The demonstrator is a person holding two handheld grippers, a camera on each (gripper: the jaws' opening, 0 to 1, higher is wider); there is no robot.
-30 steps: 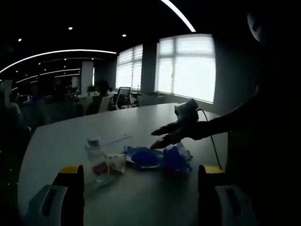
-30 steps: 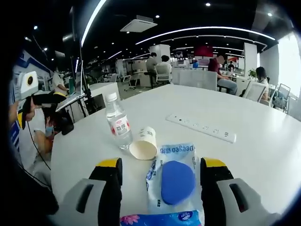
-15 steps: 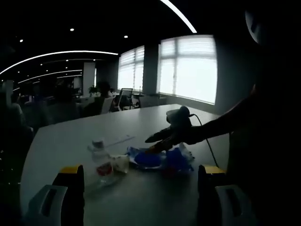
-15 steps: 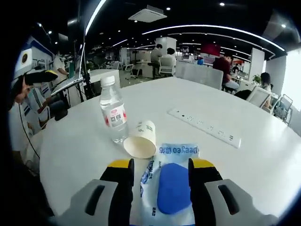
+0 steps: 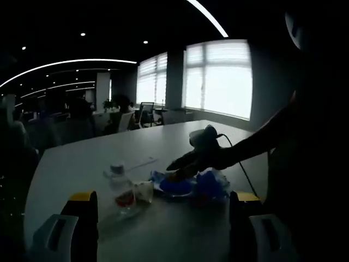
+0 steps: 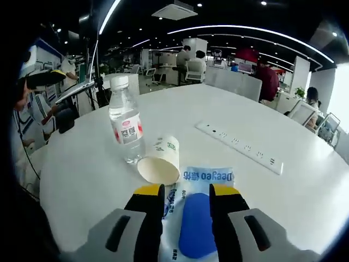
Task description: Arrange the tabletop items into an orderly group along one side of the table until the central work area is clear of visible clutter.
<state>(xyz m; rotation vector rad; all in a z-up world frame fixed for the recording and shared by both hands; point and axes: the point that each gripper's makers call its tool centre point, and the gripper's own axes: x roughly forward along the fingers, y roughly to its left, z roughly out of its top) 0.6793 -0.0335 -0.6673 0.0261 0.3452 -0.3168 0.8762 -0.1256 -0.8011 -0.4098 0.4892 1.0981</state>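
A blue-and-white wet-wipes pack lies flat on the white round table. My right gripper has its yellow-tipped jaws pressed against the pack's two sides. Just beyond it, a paper cup lies on its side against an upright clear water bottle with a red label. In the left gripper view the same bottle, cup and wipes pack sit in dim light, with the right gripper down on the pack. My left gripper hangs back, open and empty.
A white power strip lies further out on the table. A second blue packet rests beside the wipes pack. The left gripper shows at the table's left edge. Office chairs, desks and seated people fill the room behind.
The right gripper moved forward and down over the wipes pack, and its jaws narrowed onto the pack's sides. The left gripper stayed open and nearly still.
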